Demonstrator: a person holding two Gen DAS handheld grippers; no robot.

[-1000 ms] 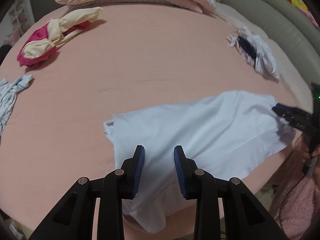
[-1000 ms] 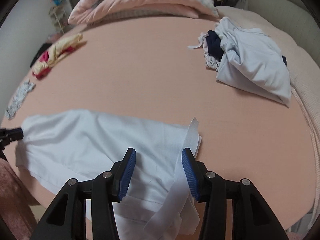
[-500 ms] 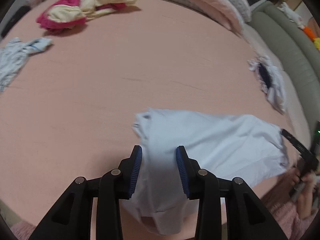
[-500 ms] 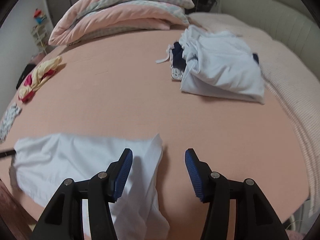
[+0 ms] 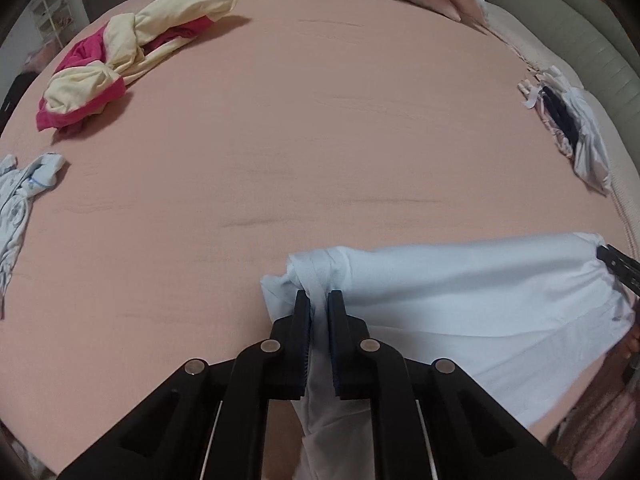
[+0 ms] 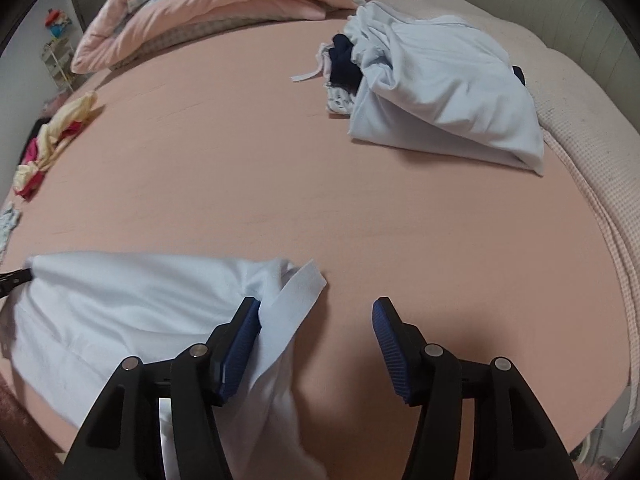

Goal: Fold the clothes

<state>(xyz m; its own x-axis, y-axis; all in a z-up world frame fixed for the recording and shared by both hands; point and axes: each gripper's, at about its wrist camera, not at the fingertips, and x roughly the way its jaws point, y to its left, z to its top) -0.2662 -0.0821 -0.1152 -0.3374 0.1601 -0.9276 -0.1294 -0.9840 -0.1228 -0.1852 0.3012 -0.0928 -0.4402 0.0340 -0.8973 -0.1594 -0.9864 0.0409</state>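
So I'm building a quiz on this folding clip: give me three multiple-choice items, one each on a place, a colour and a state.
1. Where does the white garment lie?
A. near edge of the bed
B. on the pillows
C. on the floor

2. The knotted garment is cream and what other colour?
A. green
B. magenta
C. black

3. How is the right gripper?
A. shut on cloth
B. open
C. out of view

Answers: 1 A, it drapes over the pink sheet nearest both cameras. 2 B, magenta folds show under the cream. 3 B, its fingers stand wide apart, while the left gripper pinches the garment.
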